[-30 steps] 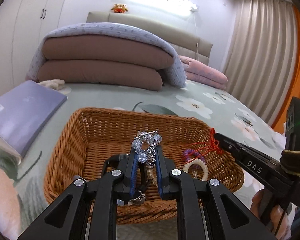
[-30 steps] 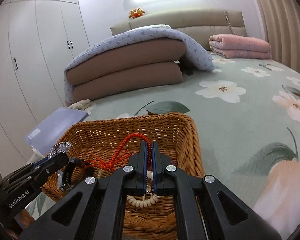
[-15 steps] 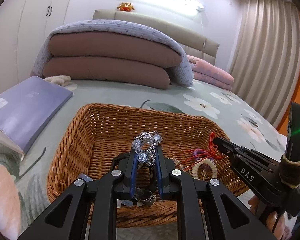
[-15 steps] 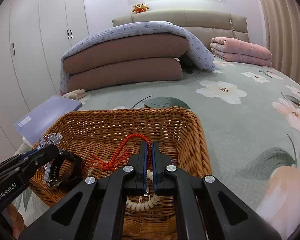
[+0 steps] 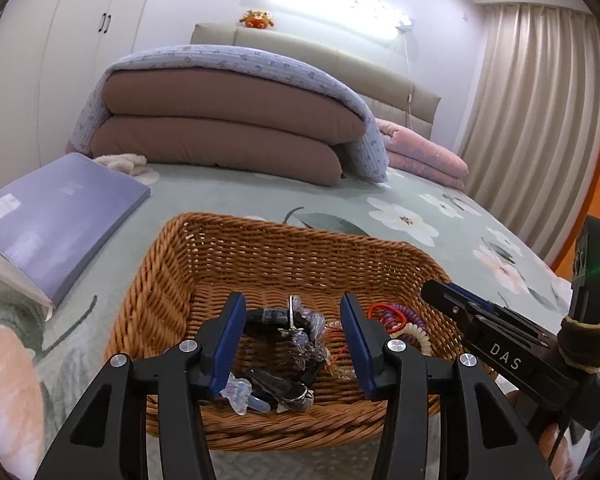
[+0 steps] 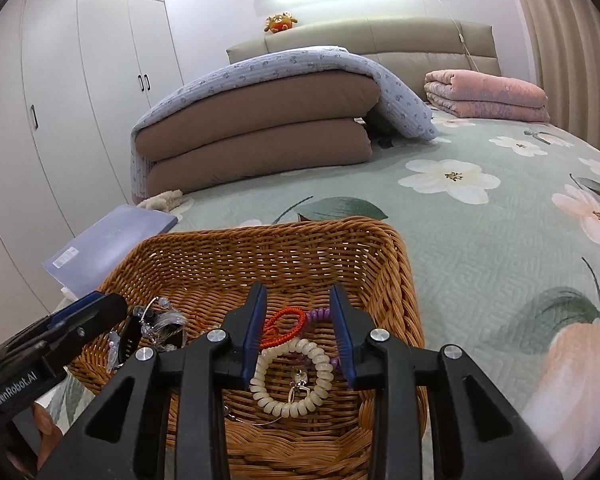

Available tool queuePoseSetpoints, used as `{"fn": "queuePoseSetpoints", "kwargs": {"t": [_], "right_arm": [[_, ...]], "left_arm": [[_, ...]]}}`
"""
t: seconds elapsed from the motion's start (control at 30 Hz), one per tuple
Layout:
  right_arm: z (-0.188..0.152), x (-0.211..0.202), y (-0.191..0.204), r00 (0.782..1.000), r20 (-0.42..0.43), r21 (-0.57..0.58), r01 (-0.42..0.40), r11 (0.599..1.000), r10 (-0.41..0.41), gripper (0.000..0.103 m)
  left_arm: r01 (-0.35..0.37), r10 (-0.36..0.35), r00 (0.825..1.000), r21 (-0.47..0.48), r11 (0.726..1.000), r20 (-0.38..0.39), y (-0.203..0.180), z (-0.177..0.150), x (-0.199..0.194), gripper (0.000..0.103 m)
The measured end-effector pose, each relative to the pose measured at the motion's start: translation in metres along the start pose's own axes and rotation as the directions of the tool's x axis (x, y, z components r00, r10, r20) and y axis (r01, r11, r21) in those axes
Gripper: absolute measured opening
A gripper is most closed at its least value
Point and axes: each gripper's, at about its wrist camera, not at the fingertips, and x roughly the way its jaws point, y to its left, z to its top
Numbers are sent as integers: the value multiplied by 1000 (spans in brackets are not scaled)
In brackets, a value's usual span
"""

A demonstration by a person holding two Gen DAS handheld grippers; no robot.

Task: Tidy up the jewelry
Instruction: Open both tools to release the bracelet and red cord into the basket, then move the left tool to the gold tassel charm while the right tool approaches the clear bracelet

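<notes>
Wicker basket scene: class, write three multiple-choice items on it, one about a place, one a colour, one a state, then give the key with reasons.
1. Where does the wicker basket sit?
A. on the bed
B. on a desk
C. on the floor

2. What colour is the coiled ring between the right gripper's fingers?
A. green
B. cream
C. black

3. How are the left gripper's jaws?
A. clamped on beads
B. open, holding nothing
C. out of view

Key: A, floral bedspread surrounds it; B, pale coils; B, a wide gap separates the pads.

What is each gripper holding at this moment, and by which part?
Nothing. The left gripper and right gripper both have their fingers spread apart over the wicker basket; the jewelry lies loose inside it.
</notes>
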Motion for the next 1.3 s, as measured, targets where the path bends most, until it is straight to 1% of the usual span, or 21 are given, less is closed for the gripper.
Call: {"fn": "queuePoseSetpoints", "kwargs": {"t": [0.13, 0.23, 0.3, 0.67, 0.83, 0.93, 1.03, 1.1, 1.17, 1.23, 1.3], "right_arm": [[1, -5, -1, 1000, 19, 7, -2, 1000, 2, 35], [1, -7, -1, 1000, 25, 16, -5, 1000, 5, 40], [1, -7, -2, 1000, 21, 22, -11, 1000, 11, 40], [0, -8, -4, 1000, 21, 40, -24, 999, 23, 41], [0, -15, -3, 999, 47, 37, -21, 999, 20, 41], [-3, -29, -4, 995, 96, 46, 2, 999, -7, 41], [-12, -55, -6, 984, 160, 69, 69, 995, -79, 41], [-22, -76, -8, 981, 171, 92, 76, 993, -91, 41], [-38, -97, -10, 984, 156, 109, 65, 992, -82, 41], [-57, -119, -11, 992, 111, 122, 52, 991, -66, 41], [-77, -140, -10, 997, 59, 121, 38, 992, -45, 41]], "left_arm": [[5, -4, 1000, -49, 999, 16, 10, 2, -5, 50], [9, -7, 1000, -87, 996, 29, 19, 4, -8, 50], [13, -9, 999, -103, 995, 35, 23, 4, -9, 50], [9, -6, 999, -85, 996, 42, 20, 4, -12, 50], [6, -2, 999, -85, 996, 51, 20, 5, -16, 50], [14, -8, 998, -94, 996, 61, 21, 3, -23, 50], [22, -15, 997, -106, 994, 71, 22, -1, -35, 50], [20, -13, 998, -104, 994, 64, 20, -9, -49, 50], [25, -19, 998, -104, 994, 58, 17, -18, -62, 50], [34, -29, 999, -112, 993, 42, 15, -34, -80, 50], [28, -27, 1000, -119, 993, 10, 15, -50, -94, 50]]}}
